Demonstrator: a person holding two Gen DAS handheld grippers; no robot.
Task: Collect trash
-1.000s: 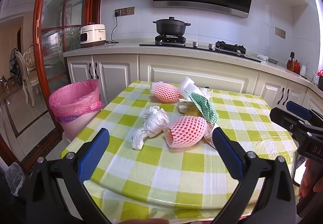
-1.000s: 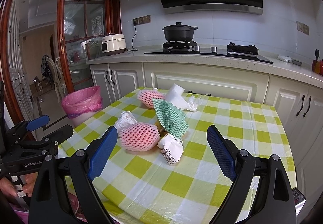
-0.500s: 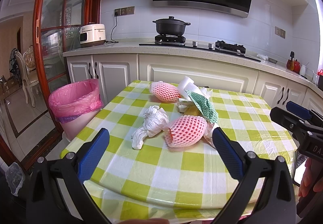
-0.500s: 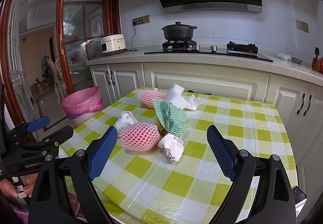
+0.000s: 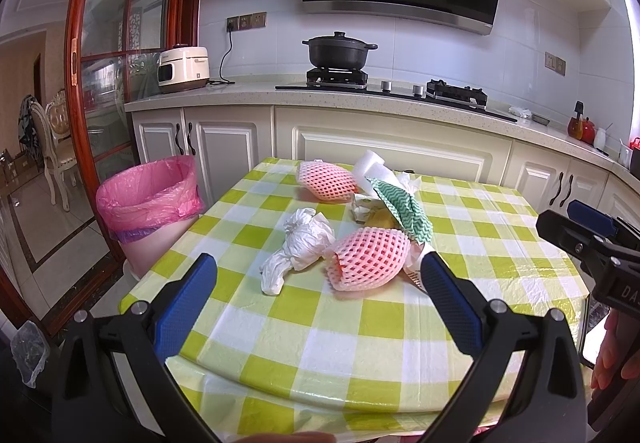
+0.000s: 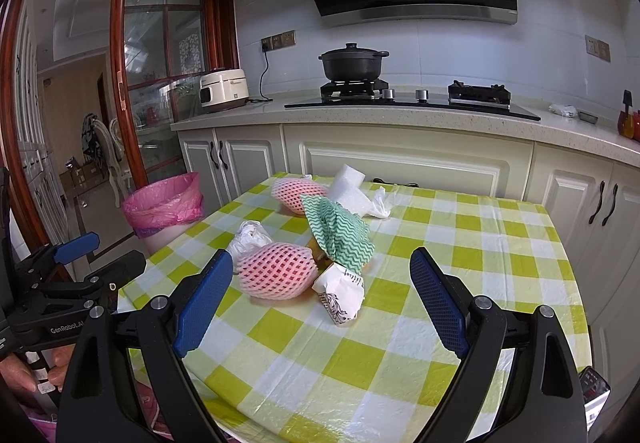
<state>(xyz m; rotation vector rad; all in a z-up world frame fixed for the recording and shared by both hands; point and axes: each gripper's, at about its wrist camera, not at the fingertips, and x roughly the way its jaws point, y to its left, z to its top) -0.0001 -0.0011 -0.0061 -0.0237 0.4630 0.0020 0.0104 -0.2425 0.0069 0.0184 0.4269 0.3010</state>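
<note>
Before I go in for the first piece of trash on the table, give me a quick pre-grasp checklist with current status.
1. Left gripper open, empty: ok.
2. Right gripper open, empty: ok.
3. Nearest pink foam net unobstructed from the front: ok.
4. White plastic bag lying beside it, apart from the rest of the pile: ok.
5. Pink-lined bin open, beside the table's left edge: ok.
6. Whether the crumpled paper cup holds liquid: cannot tell.

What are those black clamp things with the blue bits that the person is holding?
They are two handheld grippers. The left gripper and the right gripper look alike: black angular plastic frames with silver screws, and two long fingers faced with blue, finely ribbed pads. White lettering reading "GenRobot.AI" marks the left one's body in the right wrist view. No sleeves or cables show.
</note>
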